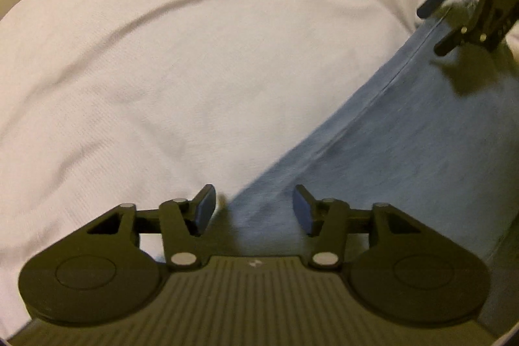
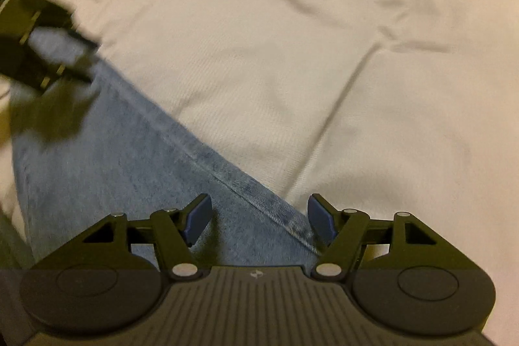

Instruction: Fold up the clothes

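- Two hand-held grippers are in play, and I read both as open with nothing held: the left hand-held gripper [image 1: 254, 209] has its blue pads parted over the corner of the jeans [image 1: 405, 151], and the right hand-held gripper [image 2: 259, 221] stands a little wider, straddling the stitched seam [image 2: 227, 174] without pressing on it.
- Nearest to me in the left wrist view, the denim's pointed corner sits right between the pads at 6 o'clock; the cloth then spreads away toward 3 o'clock.
- In the right wrist view the jeans fill the 7 to 9 o'clock side, their seamed edge running up to 10 o'clock across the white bed sheet [image 2: 324, 54].
- My judgement of the step: I am coming down to pinch one edge at two spots. To do it well I would take both layers near the seam, close both sets of pads at the same time, and lift evenly so the fold stays straight.
- Only the left view shows the denim's corner; only the right shows the seam stitching sharply.
- Farther off, each view catches the other tool: the right one at 2 o'clock in the left view, the left one, blurred, at 9 to 10 o'clock in the right view.
- Farthest is rumpled sheet.
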The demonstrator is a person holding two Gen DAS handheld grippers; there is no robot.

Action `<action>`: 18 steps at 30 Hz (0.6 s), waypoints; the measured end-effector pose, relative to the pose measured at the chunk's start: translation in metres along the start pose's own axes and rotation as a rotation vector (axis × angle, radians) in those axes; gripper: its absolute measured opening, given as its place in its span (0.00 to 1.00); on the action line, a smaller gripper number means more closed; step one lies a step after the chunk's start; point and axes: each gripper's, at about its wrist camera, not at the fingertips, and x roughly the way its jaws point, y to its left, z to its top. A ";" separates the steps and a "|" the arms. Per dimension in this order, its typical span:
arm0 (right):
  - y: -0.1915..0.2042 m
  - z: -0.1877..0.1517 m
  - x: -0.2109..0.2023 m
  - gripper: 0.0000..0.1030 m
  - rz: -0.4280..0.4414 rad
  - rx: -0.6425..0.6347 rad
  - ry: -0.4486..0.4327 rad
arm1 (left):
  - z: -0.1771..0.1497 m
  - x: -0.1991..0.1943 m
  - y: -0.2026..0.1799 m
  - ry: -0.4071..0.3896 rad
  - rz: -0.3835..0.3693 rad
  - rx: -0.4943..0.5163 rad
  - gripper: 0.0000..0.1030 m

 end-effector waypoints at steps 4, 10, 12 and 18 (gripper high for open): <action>-0.013 0.005 0.021 0.67 0.090 -0.049 0.104 | -0.006 0.016 0.028 0.052 -0.082 0.042 0.51; -0.018 0.003 0.018 0.23 0.141 -0.071 0.146 | -0.016 0.027 0.030 0.106 -0.186 0.122 0.22; -0.011 -0.001 0.006 0.15 0.114 -0.073 0.122 | -0.018 0.018 0.022 0.085 -0.147 0.154 0.07; 0.048 -0.029 -0.070 0.11 -0.134 -0.079 -0.101 | -0.041 -0.068 -0.010 -0.133 0.066 0.127 0.05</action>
